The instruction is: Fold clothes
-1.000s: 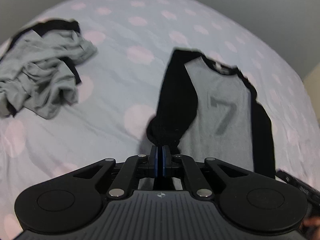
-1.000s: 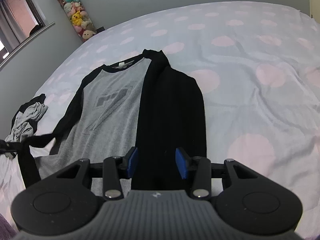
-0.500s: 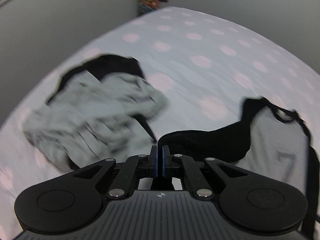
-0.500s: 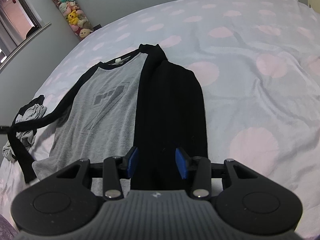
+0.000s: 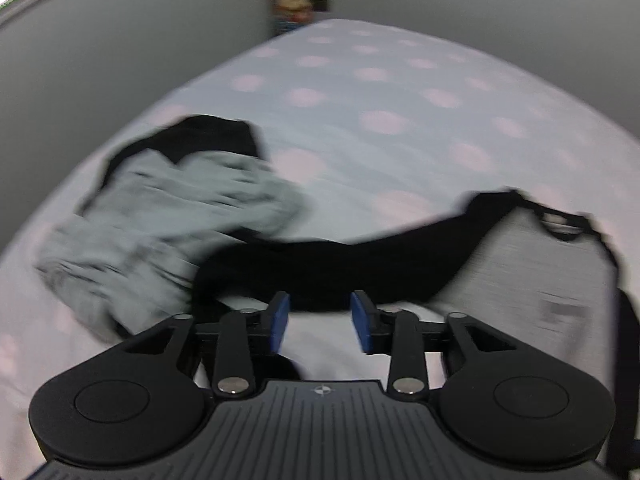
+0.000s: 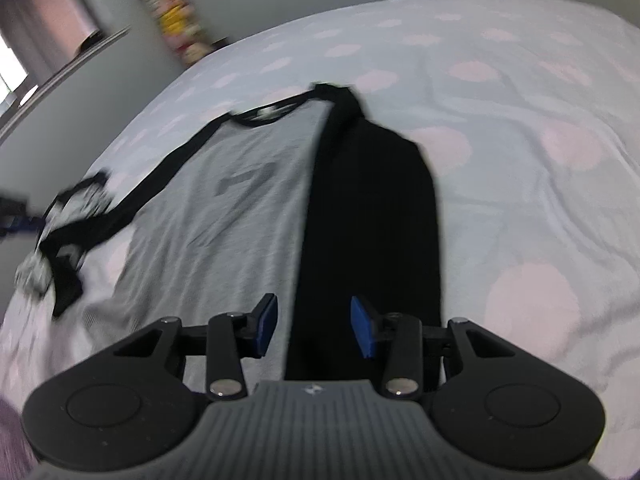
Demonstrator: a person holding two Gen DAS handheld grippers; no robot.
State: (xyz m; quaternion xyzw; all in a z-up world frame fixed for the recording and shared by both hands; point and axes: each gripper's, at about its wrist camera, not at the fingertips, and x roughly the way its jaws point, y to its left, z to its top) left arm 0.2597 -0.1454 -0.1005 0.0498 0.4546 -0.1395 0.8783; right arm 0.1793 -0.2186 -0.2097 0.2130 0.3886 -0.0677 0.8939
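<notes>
1. Raglan shirt [image 6: 248, 216]: flat on bed [image 6: 520, 120], beside crumpled garment [image 5: 168, 232].
2. Soft, light, limp; best taken at sleeve [image 5: 360, 256] cuff or hem.
3. Left hand-held gripper [image 5: 320, 322]: jaws opening, nothing pinched.
4. Right hand-held gripper [image 6: 314, 326]: released, empty, above folded sleeve.

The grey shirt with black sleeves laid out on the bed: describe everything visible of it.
The grey shirt lies flat, front up, on the dotted bedsheet. It looks like soft knit, with a black neckband and a dark blurred chest print. One black sleeve is folded lengthwise over the body; the other sleeve stretches sideways toward a crumpled grey garment. Neither gripper holds it.
</notes>
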